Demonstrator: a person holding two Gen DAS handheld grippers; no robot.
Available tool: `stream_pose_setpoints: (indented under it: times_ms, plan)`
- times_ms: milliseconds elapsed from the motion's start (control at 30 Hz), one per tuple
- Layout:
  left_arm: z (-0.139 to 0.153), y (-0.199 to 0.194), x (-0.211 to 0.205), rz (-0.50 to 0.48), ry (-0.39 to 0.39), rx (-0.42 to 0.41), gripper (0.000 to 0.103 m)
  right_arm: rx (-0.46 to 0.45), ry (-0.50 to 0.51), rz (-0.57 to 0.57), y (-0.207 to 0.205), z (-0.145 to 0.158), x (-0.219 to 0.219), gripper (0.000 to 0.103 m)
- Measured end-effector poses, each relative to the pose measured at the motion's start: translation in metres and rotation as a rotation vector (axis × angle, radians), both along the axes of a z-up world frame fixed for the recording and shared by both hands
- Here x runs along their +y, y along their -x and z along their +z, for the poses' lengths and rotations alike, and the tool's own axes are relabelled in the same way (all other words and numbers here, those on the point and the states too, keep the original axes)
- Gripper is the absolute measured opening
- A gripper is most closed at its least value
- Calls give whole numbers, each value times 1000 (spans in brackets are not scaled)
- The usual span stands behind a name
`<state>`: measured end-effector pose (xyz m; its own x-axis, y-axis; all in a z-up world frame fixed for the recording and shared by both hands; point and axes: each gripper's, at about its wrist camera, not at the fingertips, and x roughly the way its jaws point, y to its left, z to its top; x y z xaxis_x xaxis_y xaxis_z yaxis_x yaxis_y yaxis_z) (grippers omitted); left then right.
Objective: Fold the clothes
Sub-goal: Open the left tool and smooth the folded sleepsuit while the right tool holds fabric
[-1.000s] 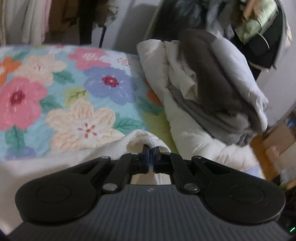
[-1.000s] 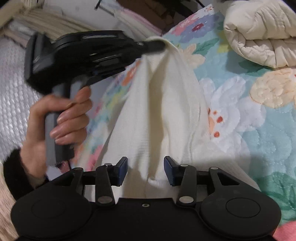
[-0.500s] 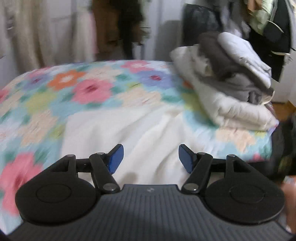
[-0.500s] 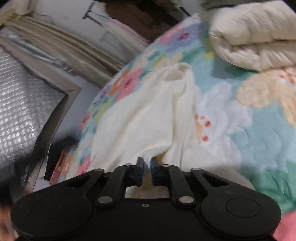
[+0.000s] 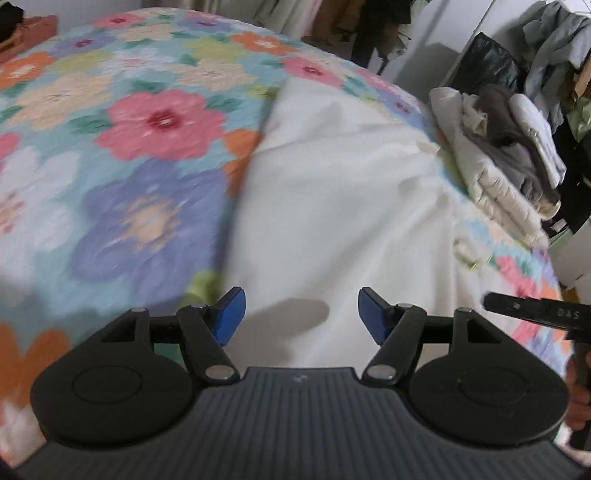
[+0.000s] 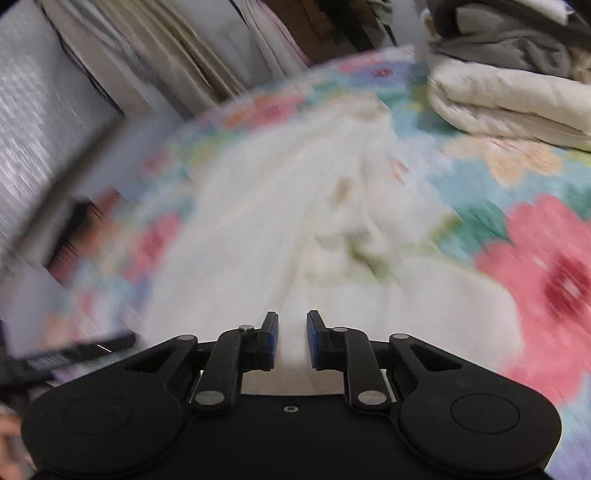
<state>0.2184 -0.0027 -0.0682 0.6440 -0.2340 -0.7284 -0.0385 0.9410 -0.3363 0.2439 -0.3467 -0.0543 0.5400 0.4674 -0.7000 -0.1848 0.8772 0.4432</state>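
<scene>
A white knit garment (image 5: 343, 192) lies spread on the flowered bedspread (image 5: 147, 122), its left edge folded in a straight line. My left gripper (image 5: 297, 314) hovers over the garment's near part; its jaws are opening wide and nothing is between them. My right gripper (image 6: 291, 339) hangs above the same garment (image 6: 258, 221) in a blurred view. Its jaws are opening with a narrow gap, and no cloth is pinched between the blue pads (image 6: 271, 338). The right tool's black body (image 5: 535, 314) shows at the right edge of the left wrist view.
A stack of folded cream and grey bedding (image 5: 506, 155) sits at the bed's far right corner. Clothes hang on a rack (image 5: 376, 22) behind the bed. Pale curtains (image 6: 155, 62) and a quilted wall panel (image 6: 44, 110) border the bed's left side.
The left gripper let go of the garment's tip and swung back with jaws wide. The right gripper pinched the near edge, then released it. The garment dropped flat onto the bed.
</scene>
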Motion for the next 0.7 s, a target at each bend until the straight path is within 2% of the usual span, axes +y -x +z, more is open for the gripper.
stream_pose_setpoints:
  times_ms: [33, 67, 100, 167, 233, 300, 467, 533, 600, 667, 700]
  plan:
    - [-3, 10, 4, 5, -15, -3, 71, 12, 41, -2, 9, -2, 1, 30]
    - [-8, 17, 9, 8, -20, -13, 73, 20, 68, -10, 17, -5, -1, 41]
    - [-12, 24, 13, 11, -25, -22, 73, 29, 89, -23, 20, -10, -3, 45]
    - [-23, 34, 26, 29, 10, -23, 73, 63, 140, -46, 24, -16, -7, 45]
    - [-33, 39, 36, 39, 78, -1, 73, 73, 150, -59, 28, -15, -11, 45]
    - [-36, 43, 40, 28, 102, 2, 74, 76, 132, -68, 33, -14, -16, 45]
    - [-26, 40, 31, -5, 44, -5, 73, 86, 15, -100, 58, -9, -24, 45]
    - [-21, 39, 22, -35, 31, -30, 73, 110, 37, -111, 66, -12, -24, 45]
    - [-19, 44, 16, -74, 30, -55, 73, 138, 101, -93, 71, -15, -18, 45]
    - [-20, 46, 13, -90, 35, -54, 73, 172, 105, -36, 73, -21, -12, 45]
    - [-21, 47, 12, -88, 39, -47, 73, 187, 97, 2, 73, -23, -8, 40]
